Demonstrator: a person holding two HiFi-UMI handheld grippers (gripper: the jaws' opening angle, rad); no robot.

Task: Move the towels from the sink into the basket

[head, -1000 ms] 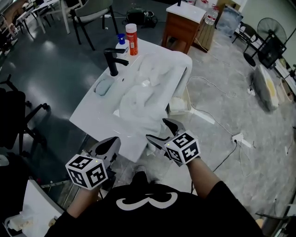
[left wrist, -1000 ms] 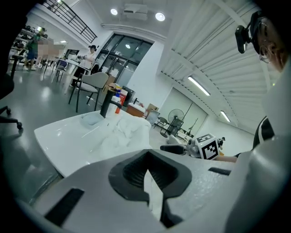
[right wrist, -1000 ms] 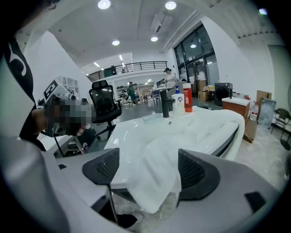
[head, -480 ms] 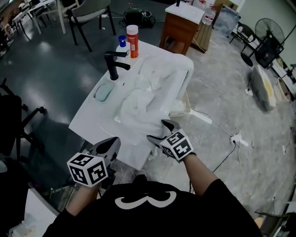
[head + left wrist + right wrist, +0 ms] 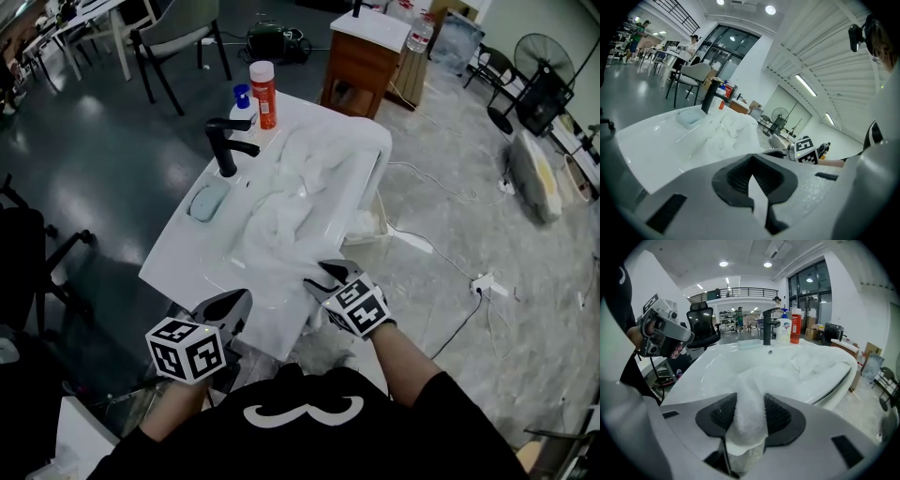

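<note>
White towels [image 5: 300,187] lie heaped in the white sink [image 5: 183,258], and one drapes over its near edge. My right gripper [image 5: 323,279] is at that near edge. Its jaws are closing, and a fold of towel [image 5: 749,404] fills the gap, touching both pads. My left gripper [image 5: 230,305] hovers shut and empty below the sink's front left corner, apart from the towels. A white basket [image 5: 375,225] stands on the floor to the right of the sink, partly hidden by the rim.
On the sink's left ledge are a black faucet [image 5: 225,145], an orange bottle [image 5: 263,94], a blue-capped bottle [image 5: 242,98] and a pale soap dish [image 5: 208,200]. A wooden cabinet [image 5: 366,56] stands behind. Cables and a socket strip [image 5: 483,281] lie on the floor to the right.
My right gripper has moved forward onto the towel edge at the sink's front, and its jaws have narrowed around the towel. The left gripper has barely shifted.
</note>
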